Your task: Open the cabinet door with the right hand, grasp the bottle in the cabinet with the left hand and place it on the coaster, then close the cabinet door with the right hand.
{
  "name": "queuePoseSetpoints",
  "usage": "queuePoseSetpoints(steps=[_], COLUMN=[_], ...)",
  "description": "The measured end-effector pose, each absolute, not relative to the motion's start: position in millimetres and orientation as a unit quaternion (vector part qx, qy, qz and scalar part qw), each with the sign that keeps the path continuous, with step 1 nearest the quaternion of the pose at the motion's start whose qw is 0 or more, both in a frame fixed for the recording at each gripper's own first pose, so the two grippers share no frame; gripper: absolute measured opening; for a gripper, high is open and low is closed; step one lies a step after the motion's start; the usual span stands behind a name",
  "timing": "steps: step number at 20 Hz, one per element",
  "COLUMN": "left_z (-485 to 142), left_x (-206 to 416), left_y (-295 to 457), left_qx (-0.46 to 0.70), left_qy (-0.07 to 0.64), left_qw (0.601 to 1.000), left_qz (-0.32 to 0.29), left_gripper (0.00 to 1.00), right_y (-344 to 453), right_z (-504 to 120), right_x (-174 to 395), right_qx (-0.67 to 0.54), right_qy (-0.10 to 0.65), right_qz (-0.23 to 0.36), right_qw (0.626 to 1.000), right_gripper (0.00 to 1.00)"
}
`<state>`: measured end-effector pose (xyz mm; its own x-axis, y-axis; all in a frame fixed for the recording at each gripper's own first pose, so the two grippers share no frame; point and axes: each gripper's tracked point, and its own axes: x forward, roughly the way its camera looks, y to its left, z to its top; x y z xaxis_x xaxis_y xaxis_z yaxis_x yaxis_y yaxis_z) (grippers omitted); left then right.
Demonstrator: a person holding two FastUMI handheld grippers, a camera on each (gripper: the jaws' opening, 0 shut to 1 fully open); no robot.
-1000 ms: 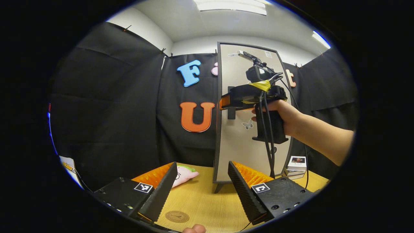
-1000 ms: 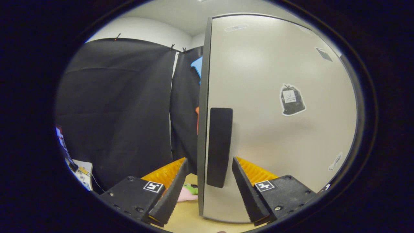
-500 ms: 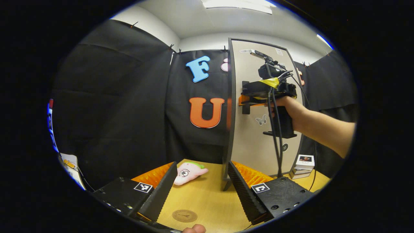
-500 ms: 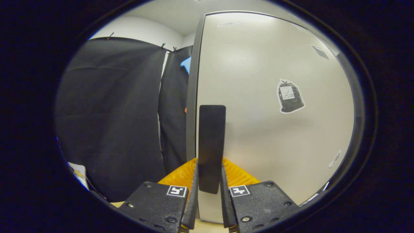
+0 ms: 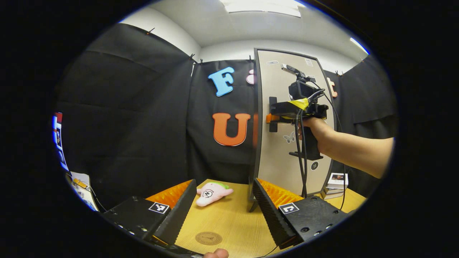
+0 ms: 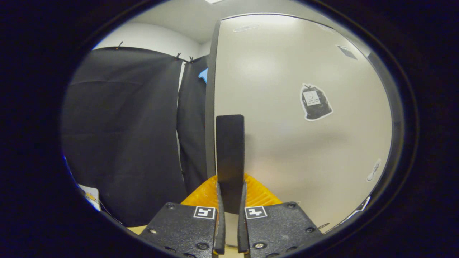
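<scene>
Step one, door-opening: right gripper (image 6: 229, 200) clamped on the cabinet door (image 6: 294, 143) handle (image 6: 230, 154) at 12 o'clock; left gripper (image 5: 222, 211) spread, idle above coaster (image 5: 209, 238) at 6; bottle unseen; next, swing the door outward.

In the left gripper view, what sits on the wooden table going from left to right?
Coaster → pink plush toy → cabinet door, its handle held by the right gripper → stacked small boxes.
</scene>
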<state>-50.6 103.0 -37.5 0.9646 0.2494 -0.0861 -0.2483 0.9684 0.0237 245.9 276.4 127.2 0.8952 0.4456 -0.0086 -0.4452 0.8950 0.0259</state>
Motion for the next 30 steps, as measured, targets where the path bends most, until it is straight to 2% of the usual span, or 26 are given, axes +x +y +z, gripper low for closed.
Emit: queuePoseSetpoints(steps=[5,17,24,30], left_z=[-35,-45,-40,-41], left_x=[-69,-76,-57,-44], left_y=[91,78,57,26], left_qx=[0.006,0.019,0.022,0.012], left_qy=[0.043,0.046,0.035,0.024], left_qw=[0.991,0.99,0.994,0.998], left_qz=[0.125,0.13,0.098,0.054], left_gripper=[0.95,0.95,0.95,0.95], right_y=[269,223,180,137], right_z=[126,123,125,125], right_x=[206,129,96,73], right_qx=[0.027,0.018,0.002,-0.001], right_qy=[0.005,-0.007,0.008,0.007], right_qz=[0.268,0.32,0.325,0.294], right_qw=[0.963,0.947,0.946,0.956], right_gripper=[0.17,0.17,0.17,0.17])
